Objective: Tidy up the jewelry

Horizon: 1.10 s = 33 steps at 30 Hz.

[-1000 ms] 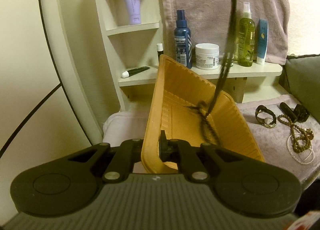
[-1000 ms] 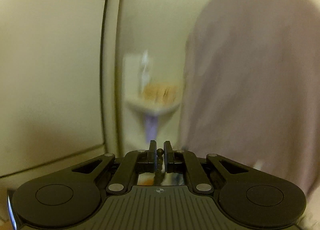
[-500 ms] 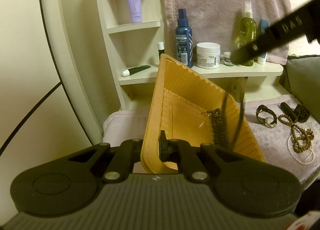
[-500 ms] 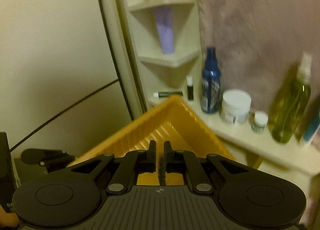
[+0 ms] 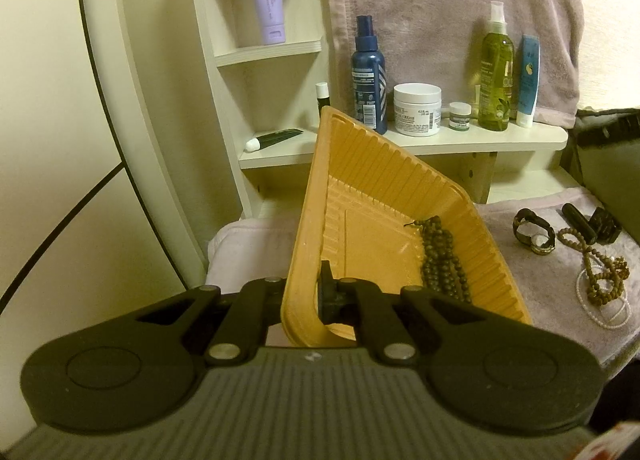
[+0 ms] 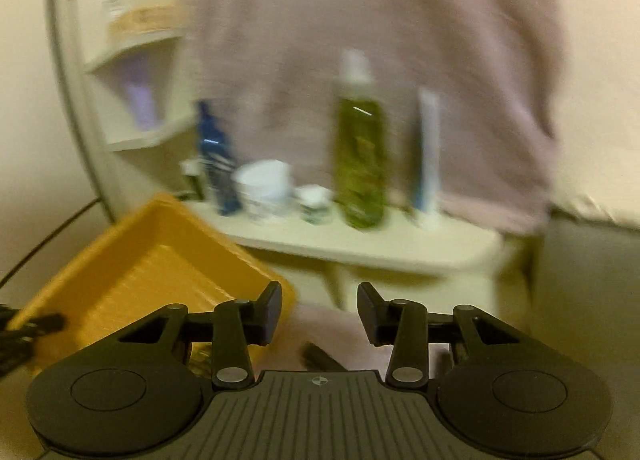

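Orange tray (image 5: 356, 228) tilted, rim pinched by left tongs (image 5: 320, 292); dark beads (image 5: 440, 256) lie inside. Right tongs (image 6: 319, 306) spread, empty. Keep tray steady; fetch watch (image 5: 534, 230) next.

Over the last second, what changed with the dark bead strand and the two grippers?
The right gripper lowered the dark bead strand into the yellow tray, let it go, opened and swung off to the right. The left gripper stayed clamped on the tray's rim; the watch and other beads on the towel did not move.
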Available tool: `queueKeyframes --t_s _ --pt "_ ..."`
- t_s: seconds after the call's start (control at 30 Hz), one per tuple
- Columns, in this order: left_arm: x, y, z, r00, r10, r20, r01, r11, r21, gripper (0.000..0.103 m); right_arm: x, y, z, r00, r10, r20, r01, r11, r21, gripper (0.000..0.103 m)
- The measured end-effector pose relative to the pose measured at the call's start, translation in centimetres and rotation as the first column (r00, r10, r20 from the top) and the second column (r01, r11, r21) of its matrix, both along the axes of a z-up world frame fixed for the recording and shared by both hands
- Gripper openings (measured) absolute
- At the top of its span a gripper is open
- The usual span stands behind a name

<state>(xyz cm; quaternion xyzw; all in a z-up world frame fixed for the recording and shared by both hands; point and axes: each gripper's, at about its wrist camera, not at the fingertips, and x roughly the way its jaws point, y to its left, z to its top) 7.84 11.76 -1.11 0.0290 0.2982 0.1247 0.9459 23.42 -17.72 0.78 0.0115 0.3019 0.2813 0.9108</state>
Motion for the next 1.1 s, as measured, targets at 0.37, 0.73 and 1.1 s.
queueKeyframes --t_s 0.37,0.73,1.1 --pt "0.2 -0.1 0.3 1.0 -0.005 -0.015 0.005 1.0 0.01 0.005 -1.1 1.5 -6.6 0.993 0.116 0.028 -0.105 0.963 -0.249 0.042" --pt "0.4 -0.3 0.3 1.0 0.001 -0.03 -0.001 1.0 0.015 0.005 1.6 4.0 -9.5 0.95 0.313 -0.019 -0.297 0.879 -0.373 0.042" --pt "0.4 -0.2 0.4 0.999 0.0 -0.033 0.001 1.0 0.016 0.005 2.6 4.7 -10.2 0.914 0.399 -0.079 -0.394 0.819 -0.418 0.022"
